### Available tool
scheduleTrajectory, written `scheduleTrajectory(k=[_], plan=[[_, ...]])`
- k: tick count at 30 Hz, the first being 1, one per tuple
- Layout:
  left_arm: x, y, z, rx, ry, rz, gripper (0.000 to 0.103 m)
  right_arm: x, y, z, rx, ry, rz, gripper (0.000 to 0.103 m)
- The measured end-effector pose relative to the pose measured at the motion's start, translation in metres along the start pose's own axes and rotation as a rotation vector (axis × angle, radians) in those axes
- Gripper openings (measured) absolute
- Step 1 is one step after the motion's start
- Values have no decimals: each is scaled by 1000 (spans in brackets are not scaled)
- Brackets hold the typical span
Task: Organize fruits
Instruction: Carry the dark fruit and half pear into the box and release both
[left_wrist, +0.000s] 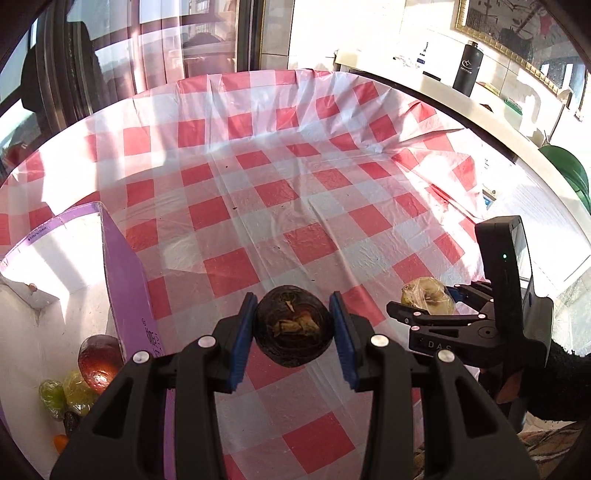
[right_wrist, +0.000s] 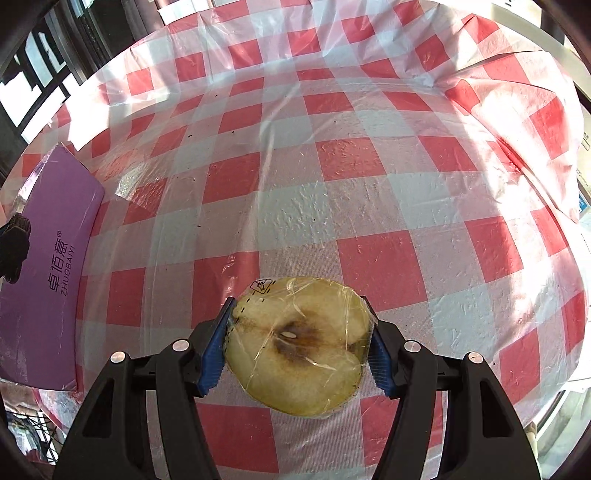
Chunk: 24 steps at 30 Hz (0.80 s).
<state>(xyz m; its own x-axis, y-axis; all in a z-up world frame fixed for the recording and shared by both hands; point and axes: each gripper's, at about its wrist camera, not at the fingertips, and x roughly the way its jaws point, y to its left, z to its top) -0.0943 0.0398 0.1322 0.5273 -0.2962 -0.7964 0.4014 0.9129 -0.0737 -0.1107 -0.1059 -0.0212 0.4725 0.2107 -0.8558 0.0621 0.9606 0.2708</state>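
Observation:
My left gripper (left_wrist: 294, 332) is shut on a dark round fruit (left_wrist: 291, 325) with dried leaves on top, held above the red-and-white checked tablecloth (left_wrist: 280, 192). My right gripper (right_wrist: 297, 347) is shut on a cut pear half wrapped in clear film (right_wrist: 299, 345), cut face up. In the left wrist view the right gripper (left_wrist: 432, 301) appears at the right with that wrapped half (left_wrist: 428, 295). A purple-sided box (left_wrist: 125, 280) stands at the left, holding a dark red fruit (left_wrist: 99, 363), film-wrapped green pieces (left_wrist: 64, 397) and an orange bit (left_wrist: 61, 442).
The box's purple wall (right_wrist: 48, 266) shows at the left of the right wrist view. A black bottle (left_wrist: 468, 68) and a green chair (left_wrist: 569, 170) stand beyond the table's far right edge. The cloth is wrinkled toward the far right corner.

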Motion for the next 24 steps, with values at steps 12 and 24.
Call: scheduleTrajectory(k=[12, 24], plan=[[-46, 78, -2, -106, -129, 48, 40, -35, 88, 22, -95, -117, 105, 62], [-92, 184, -64, -318, -134, 201, 40, -69, 233, 32, -408, -216, 296, 62]])
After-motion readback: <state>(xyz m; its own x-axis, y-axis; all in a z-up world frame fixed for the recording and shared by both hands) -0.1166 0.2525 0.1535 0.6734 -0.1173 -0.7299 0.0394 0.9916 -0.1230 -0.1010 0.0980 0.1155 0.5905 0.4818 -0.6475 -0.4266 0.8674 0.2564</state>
